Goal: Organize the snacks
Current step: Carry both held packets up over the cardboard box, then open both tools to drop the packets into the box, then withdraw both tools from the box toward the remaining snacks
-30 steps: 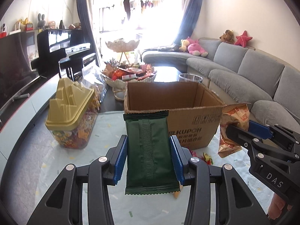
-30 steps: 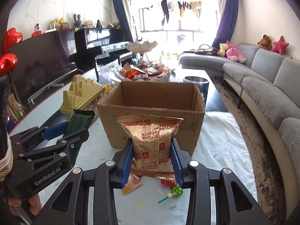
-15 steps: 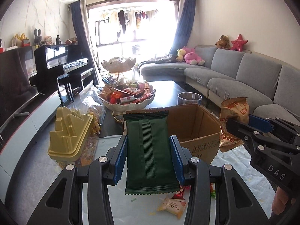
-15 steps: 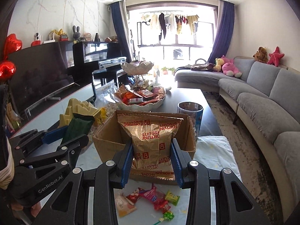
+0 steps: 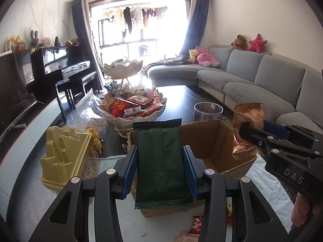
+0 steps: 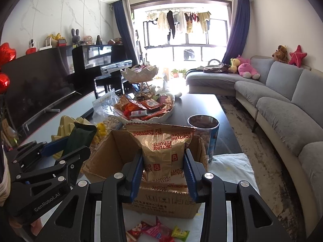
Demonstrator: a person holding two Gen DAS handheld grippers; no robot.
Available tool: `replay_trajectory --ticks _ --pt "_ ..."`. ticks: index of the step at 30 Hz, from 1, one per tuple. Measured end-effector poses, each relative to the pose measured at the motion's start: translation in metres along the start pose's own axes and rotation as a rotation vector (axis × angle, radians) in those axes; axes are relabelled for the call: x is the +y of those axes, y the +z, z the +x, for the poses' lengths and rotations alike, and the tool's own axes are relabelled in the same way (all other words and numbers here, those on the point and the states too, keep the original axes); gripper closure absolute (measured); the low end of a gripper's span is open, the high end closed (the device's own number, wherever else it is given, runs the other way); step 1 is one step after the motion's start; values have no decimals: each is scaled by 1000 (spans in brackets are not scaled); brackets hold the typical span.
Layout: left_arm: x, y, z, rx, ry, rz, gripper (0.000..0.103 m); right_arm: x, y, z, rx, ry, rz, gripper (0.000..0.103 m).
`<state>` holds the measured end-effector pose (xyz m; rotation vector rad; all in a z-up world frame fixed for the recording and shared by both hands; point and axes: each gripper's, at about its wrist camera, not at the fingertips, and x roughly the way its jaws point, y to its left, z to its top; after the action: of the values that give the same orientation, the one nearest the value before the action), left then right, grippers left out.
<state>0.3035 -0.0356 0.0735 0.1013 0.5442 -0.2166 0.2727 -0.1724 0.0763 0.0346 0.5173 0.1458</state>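
Note:
My left gripper [image 5: 160,171] is shut on a dark green snack packet [image 5: 161,161], held upright above the near wall of an open cardboard box [image 5: 210,141]. My right gripper [image 6: 163,173] is shut on a gold Fortune Biscuits bag [image 6: 163,147], held above the same box [image 6: 113,153]. In the left wrist view the right gripper [image 5: 286,151] and its gold bag [image 5: 246,129] are at the right. In the right wrist view the left gripper [image 6: 46,161] with the green packet [image 6: 80,139] is at the left. Loose small snacks [image 6: 161,230] lie on the white cloth in front of the box.
A yellow-lidded jar [image 5: 64,159] stands left of the box. A white bowl heaped with snacks [image 5: 133,109] and a clear tub [image 6: 203,133] stand behind it on the dark table. A grey sofa [image 6: 282,100] runs along the right.
Both grippers have risen with their packets; the box now lies lower in both views and I look down into it. Both grips are unchanged.

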Motion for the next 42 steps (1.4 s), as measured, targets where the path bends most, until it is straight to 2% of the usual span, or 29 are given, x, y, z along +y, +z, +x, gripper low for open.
replay_trajectory --ticks 9,11,13,17,29,42 --pt "2 9 36 43 -20 0 58 -6 9 37 29 -6 5 64" --pt "1 9 41 51 -9 7 51 -8 9 43 41 -1 6 59" --pt "2 8 40 44 5 6 38 -9 7 48 53 -13 15 46" --pt "5 3 37 48 12 4 32 -11 -1 48 63 -30 19 45" --pt "0 -8 -11 -9 -4 9 25 -6 -15 9 39 -19 19 38" --pt "-10 -26 -53 -42 -7 33 20 -3 -33 -31 25 -17 14 38"
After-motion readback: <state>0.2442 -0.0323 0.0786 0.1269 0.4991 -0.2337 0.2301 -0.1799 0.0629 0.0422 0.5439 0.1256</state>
